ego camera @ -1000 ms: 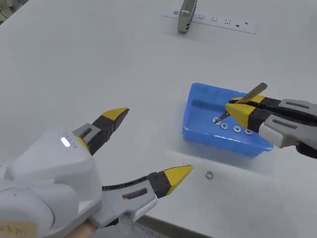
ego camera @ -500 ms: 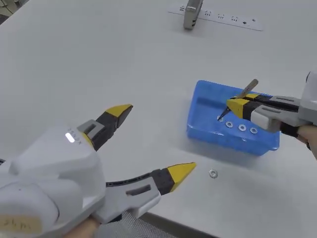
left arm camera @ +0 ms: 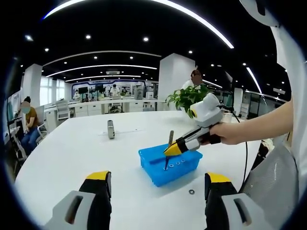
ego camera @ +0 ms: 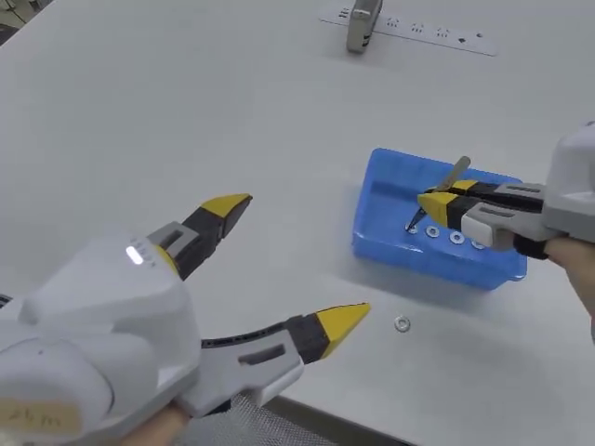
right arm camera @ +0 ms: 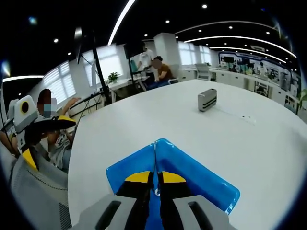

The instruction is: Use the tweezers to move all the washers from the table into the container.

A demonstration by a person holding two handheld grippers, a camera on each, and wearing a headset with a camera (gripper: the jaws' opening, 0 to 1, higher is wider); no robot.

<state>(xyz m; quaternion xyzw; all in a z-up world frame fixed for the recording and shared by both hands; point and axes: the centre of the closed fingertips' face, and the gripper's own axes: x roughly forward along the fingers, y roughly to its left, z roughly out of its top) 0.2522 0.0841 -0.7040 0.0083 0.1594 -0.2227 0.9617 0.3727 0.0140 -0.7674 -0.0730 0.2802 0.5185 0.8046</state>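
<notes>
A blue container (ego camera: pixel 390 243) (left arm camera: pixel 158 173) (right arm camera: pixel 201 182) sits on the white table and holds several washers (ego camera: pixel 456 238). One washer (ego camera: pixel 402 324) (left arm camera: pixel 191 192) lies on the table in front of it. My right gripper (ego camera: pixel 433 203) (left arm camera: pixel 169 150) (right arm camera: pixel 154 176) is shut on the tweezers (ego camera: pixel 437 193) (left arm camera: pixel 169 146) (right arm camera: pixel 155 158), whose tips point down into the container's left part. My left gripper (ego camera: pixel 293 263) (left arm camera: pixel 157 176) stands open near the front left, well apart from the container, with nothing between its fingers.
A power strip (ego camera: pixel 418 35) with a grey plug block (ego camera: pixel 361 24) (left arm camera: pixel 111 129) (right arm camera: pixel 207 99) lies at the table's far side. The table edge (ego camera: pixel 307 423) runs close below my left gripper. People sit at desks in the background.
My right gripper with the tweezers has drawn slightly left and lower over the container. The head camera has shifted a little. The left gripper has stayed open.
</notes>
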